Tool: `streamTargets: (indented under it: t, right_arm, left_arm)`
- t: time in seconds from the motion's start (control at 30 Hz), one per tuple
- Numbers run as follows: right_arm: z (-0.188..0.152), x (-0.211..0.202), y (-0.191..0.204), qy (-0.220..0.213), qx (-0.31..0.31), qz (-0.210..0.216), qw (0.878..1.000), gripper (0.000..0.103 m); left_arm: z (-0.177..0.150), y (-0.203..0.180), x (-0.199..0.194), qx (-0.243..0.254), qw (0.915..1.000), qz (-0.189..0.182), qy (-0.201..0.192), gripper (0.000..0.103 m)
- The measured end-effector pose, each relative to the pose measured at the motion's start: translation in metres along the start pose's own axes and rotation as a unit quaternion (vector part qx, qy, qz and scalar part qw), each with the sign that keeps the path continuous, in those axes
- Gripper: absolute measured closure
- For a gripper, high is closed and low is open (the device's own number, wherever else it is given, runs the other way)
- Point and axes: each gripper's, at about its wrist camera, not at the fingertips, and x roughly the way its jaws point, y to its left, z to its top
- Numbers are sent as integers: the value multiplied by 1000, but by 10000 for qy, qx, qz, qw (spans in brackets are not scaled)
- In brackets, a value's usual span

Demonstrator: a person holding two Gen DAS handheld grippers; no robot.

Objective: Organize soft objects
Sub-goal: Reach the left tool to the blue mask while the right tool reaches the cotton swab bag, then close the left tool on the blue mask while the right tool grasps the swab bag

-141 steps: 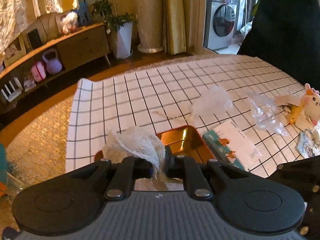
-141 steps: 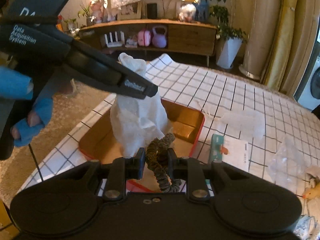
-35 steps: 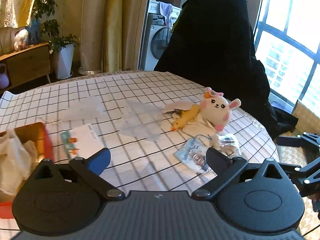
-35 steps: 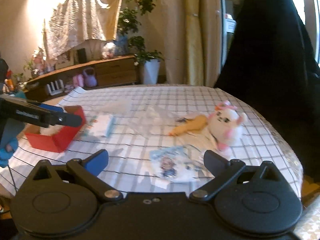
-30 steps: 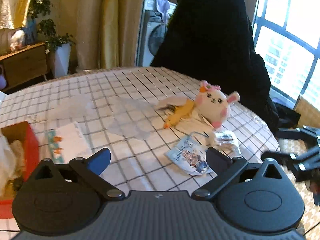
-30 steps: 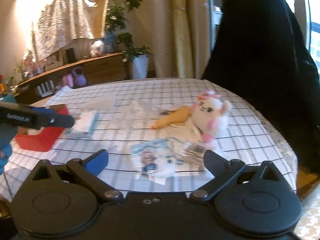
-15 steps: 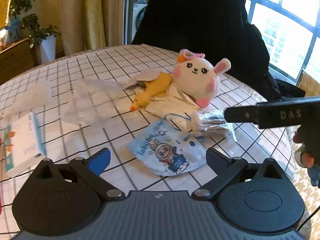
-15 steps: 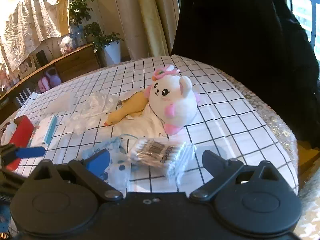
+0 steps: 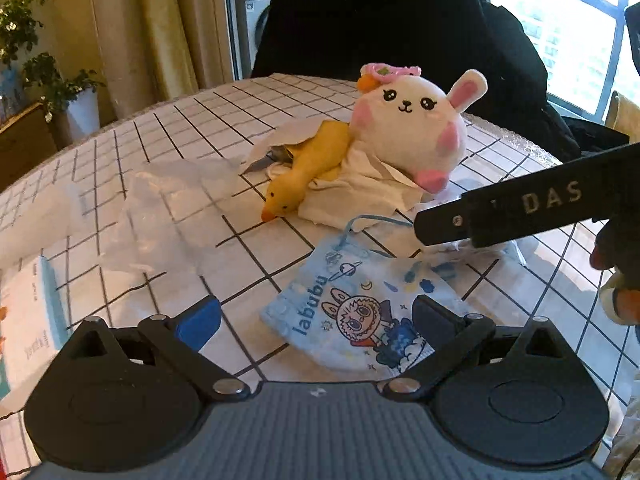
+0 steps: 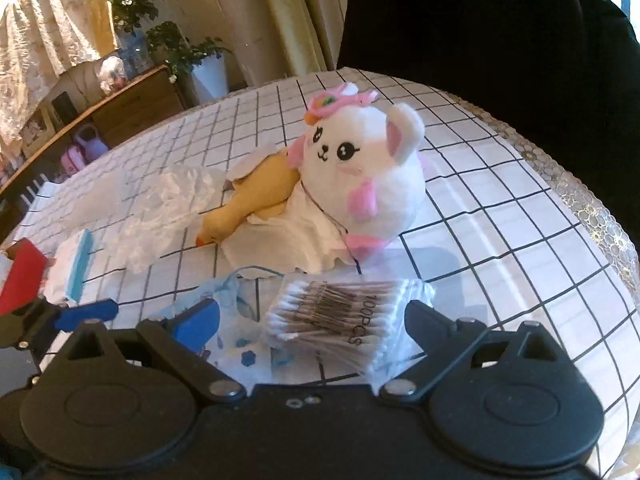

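Checked tablecloth point(image 9: 168, 132) covers the table. White bunny plush point(image 9: 408, 120) leans on a white cloth point(image 9: 360, 196), yellow duck point(image 9: 308, 164) alongside. Left gripper point(image 9: 316, 316) spread wide, holding nothing; the blue labubu pouch point(image 9: 360, 312) lies flat between its fingertips. Right gripper point(image 10: 312, 312) likewise wide apart, empty; the cotton swab pack point(image 10: 344, 316) rests between its fingers, touching neither.

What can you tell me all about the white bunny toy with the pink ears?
The bunny toy is a round, fluffy white plush with pink ears, pink cheeks, pink feet, black eyes and a tiny smile. A pink clip with an orange bit sits on its head. It lies tilted on a crumpled white cloth on the checked tablecloth, with the yellow duck pressed against its side. No gripper touches it.
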Motion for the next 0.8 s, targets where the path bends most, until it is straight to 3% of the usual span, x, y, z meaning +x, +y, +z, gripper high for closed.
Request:
streamTargets:
  t: [0.47,0.63,0.8]
  right_arm:
    - [-3,20,0,107,104,-333,9993,4]
    - [-5,20,2,95,126,-319,9994,4]
    - [-6,20,4,88,80,-400,9991,9]
  left_arm:
    - [1,0,18,46,9997,-223,132,3]
    - [2,-7,14,119,9995,-273,78,23]
    - [5,-6,12,73,9995,-312,59,56]
